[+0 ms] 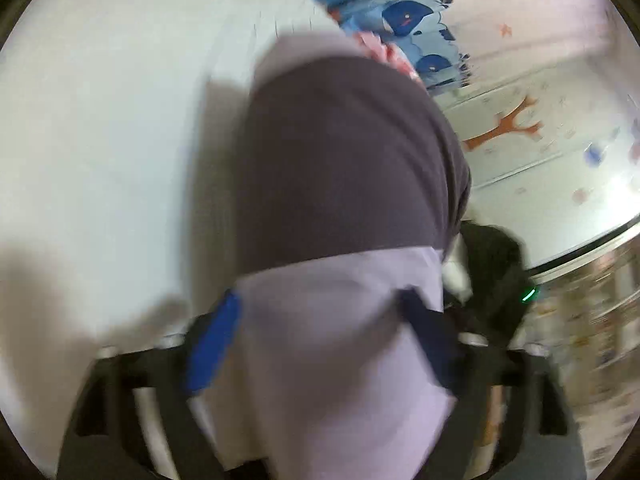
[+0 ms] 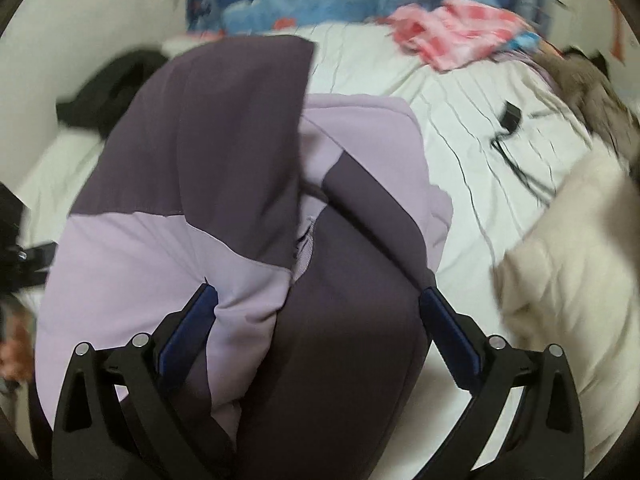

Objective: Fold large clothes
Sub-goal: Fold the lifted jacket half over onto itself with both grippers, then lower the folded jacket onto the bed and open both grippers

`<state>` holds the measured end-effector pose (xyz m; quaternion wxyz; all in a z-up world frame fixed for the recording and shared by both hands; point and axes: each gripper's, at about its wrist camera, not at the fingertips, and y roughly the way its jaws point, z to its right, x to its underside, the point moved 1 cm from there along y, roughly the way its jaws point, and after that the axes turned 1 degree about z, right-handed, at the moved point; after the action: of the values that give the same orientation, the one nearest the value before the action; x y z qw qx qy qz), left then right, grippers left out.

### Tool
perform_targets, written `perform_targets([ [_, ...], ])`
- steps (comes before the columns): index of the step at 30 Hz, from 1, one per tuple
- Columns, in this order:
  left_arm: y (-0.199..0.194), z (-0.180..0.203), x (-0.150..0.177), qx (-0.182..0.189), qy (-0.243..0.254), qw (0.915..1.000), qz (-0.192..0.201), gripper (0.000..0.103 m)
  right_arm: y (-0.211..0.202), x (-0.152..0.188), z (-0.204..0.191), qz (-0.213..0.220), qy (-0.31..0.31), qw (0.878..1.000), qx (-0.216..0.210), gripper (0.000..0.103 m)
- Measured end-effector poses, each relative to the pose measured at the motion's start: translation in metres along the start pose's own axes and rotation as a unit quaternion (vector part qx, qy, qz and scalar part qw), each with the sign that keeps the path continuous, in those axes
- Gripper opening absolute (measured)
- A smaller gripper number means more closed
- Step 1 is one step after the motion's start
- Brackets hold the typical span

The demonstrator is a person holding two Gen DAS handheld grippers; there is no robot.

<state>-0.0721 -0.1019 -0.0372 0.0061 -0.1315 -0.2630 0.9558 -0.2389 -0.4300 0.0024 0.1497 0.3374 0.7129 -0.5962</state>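
Left claw (image 1: 320,312) has lilac-and-plum cloth of the two-tone jacket (image 1: 344,168) bunched between its blue-padded fingers (image 1: 212,344), apparently gripping it, though motion blur hides the contact. Right claw (image 2: 320,300) likewise has the jacket (image 2: 224,152) filling its spread jaws; whether it pinches the cloth I cannot tell. Beyond the jacket lies the white bed (image 2: 460,112), with a pink garment (image 2: 452,36) farther back and a cream pillow (image 2: 560,264) to the jacket's right.

Matt purple cloth jacket (image 2: 224,168); wrinkled white cloth sheet (image 2: 460,140)
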Motion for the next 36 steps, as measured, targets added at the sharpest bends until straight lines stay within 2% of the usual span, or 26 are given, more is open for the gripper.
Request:
perform_targets([
  [1, 0.016, -0.002, 0.0, 0.013, -0.014, 0.9997, -0.016, 0.097, 0.002, 0.004, 0.003, 0.014, 0.023, 1.0, -0.013, 0.096],
  [2, 0.028, 0.002, 0.0, 0.008, -0.008, 0.9998, -0.017, 0.097, 0.004, 0.009, 0.005, 0.027, 0.045, 0.998, -0.025, 0.096],
  [3, 0.036, 0.019, 0.001, -0.017, 0.026, 0.9994, -0.017, 0.097, 0.005, 0.012, 0.007, 0.046, 0.068, 0.996, -0.036, 0.097],
  [6, 0.025, 0.046, -0.003, -0.024, 0.081, 0.9963, -0.017, 0.097, 0.006, 0.008, 0.001, 0.079, 0.109, 0.988, -0.079, 0.097],
  [8, 0.012, 0.055, -0.014, -0.03, 0.097, 0.9948, -0.006, 0.093, 0.009, -0.006, -0.017, 0.098, 0.119, 0.981, -0.116, 0.097],
  [11, -0.035, 0.068, -0.028, -0.066, 0.135, 0.9882, 0.03, 0.092, 0.019, -0.026, -0.069, 0.122, 0.103, 0.971, -0.18, 0.097],
  [14, -0.092, 0.055, -0.037, -0.114, 0.157, 0.979, 0.062, 0.092, 0.042, -0.034, -0.122, 0.098, 0.054, 0.968, -0.224, 0.097],
  [15, -0.111, 0.047, -0.041, -0.135, 0.158, 0.976, 0.064, 0.092, 0.052, -0.033, -0.14, 0.079, 0.024, 0.973, -0.216, 0.097],
  [17, -0.129, 0.02, -0.048, -0.178, 0.144, 0.9724, 0.045, 0.092, 0.072, -0.021, -0.167, 0.03, -0.044, 0.984, -0.172, 0.097],
  [19, -0.125, -0.029, -0.053, -0.214, 0.091, 0.9726, -0.016, 0.092, 0.08, -0.011, -0.169, 0.007, -0.073, 0.986, -0.151, 0.097],
  [20, -0.124, -0.043, -0.053, -0.221, 0.08, 0.9717, -0.021, 0.092, 0.08, -0.008, -0.167, -0.009, -0.08, 0.985, -0.15, 0.097],
  [21, -0.128, -0.048, -0.053, -0.212, 0.079, 0.9738, -0.022, 0.092, 0.079, -0.008, -0.164, -0.018, -0.084, 0.985, -0.148, 0.097],
  [22, -0.132, -0.045, -0.054, -0.207, 0.085, 0.9745, -0.019, 0.092, 0.075, -0.009, -0.164, -0.026, -0.094, 0.986, -0.136, 0.097],
  [23, -0.141, -0.032, -0.056, -0.218, 0.105, 0.9703, 0.008, 0.092, 0.07, -0.013, -0.164, -0.037, -0.109, 0.986, -0.123, 0.097],
  [25, -0.161, -0.008, -0.065, -0.252, 0.153, 0.9532, 0.066, 0.092, 0.065, -0.021, -0.167, -0.063, -0.131, 0.983, -0.115, 0.097],
  [26, -0.165, -0.003, -0.064, -0.249, 0.161, 0.9519, 0.078, 0.092, 0.06, -0.027, -0.171, -0.075, -0.149, 0.98, -0.11, 0.097],
  [27, -0.165, 0.007, -0.076, -0.232, 0.166, 0.9541, 0.09, 0.092, 0.056, -0.035, -0.174, -0.08, -0.16, 0.978, -0.106, 0.097],
  [29, -0.143, 0.012, -0.094, -0.243, 0.185, 0.95, 0.064, 0.092, 0.041, -0.053, -0.182, -0.065, -0.175, 0.979, -0.084, 0.097],
  [30, -0.125, 0.014, -0.095, -0.252, 0.198, 0.9461, 0.045, 0.092, 0.028, -0.072, -0.187, -0.037, -0.172, 0.981, -0.079, 0.097],
  [31, -0.105, 0.015, -0.095, -0.284, 0.217, 0.9334, 0.031, 0.092, 0.021, -0.084, -0.189, -0.02, -0.165, 0.983, -0.08, 0.097],
  [32, -0.09, 0.018, -0.092, -0.3, 0.231, 0.9254, 0.024, 0.092, 0.017, -0.099, -0.193, -0.002, -0.157, 0.984, -0.082, 0.097],
  [34, -0.058, 0.024, -0.087, -0.309, 0.256, 0.9157, 0.017, 0.092, 0.021, -0.134, -0.21, 0.022, -0.155, 0.984, -0.089, 0.097],
  [36, -0.051, 0.032, -0.082, -0.316, 0.29, 0.9035, 0.009, 0.092, 0.05, -0.161, -0.219, 0.015, -0.153, 0.985, -0.073, 0.097],
])
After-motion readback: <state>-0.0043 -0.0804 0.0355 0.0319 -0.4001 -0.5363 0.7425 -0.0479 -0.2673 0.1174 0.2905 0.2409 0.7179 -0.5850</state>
